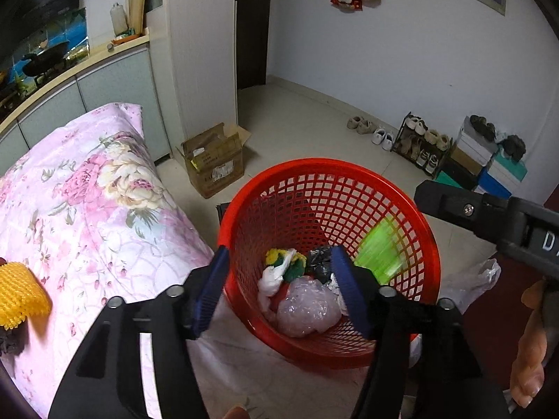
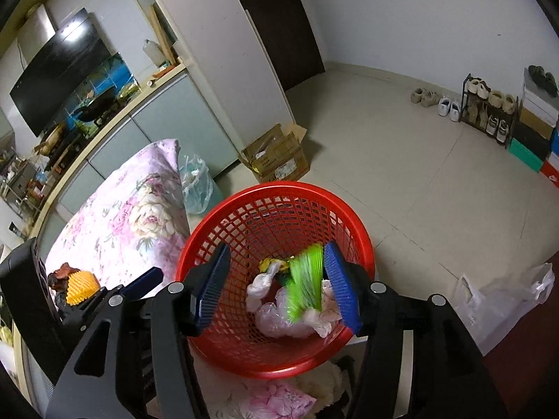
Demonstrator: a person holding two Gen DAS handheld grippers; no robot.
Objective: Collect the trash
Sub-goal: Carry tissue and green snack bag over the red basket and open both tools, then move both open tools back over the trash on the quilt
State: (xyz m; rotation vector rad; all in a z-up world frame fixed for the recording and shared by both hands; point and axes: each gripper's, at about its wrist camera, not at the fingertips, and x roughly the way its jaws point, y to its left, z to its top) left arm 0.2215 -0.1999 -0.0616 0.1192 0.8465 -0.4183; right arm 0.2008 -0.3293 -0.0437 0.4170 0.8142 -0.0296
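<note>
left wrist: left claw [image 1: 279,288] jaws apart, empty, over red basket [image 1: 424,241] of bagged trash [image 1: 307,305] | right wrist: right claw [image 2: 277,286] parted, blurred green item [image 2: 306,279] loose between pads, seemingly dropping in | step: release | next: fetch yellow spiky piece [image 2: 81,287] off bed [image 2: 118,223]

Both the left gripper [image 1: 281,289] and right gripper [image 2: 276,284] tilt downward, jaws apart, apparently gripping nothing.

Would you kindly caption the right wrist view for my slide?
Open right gripper above a red plastic mesh basket, a blurred green item dropping onto crumpled plastic bags.
</note>
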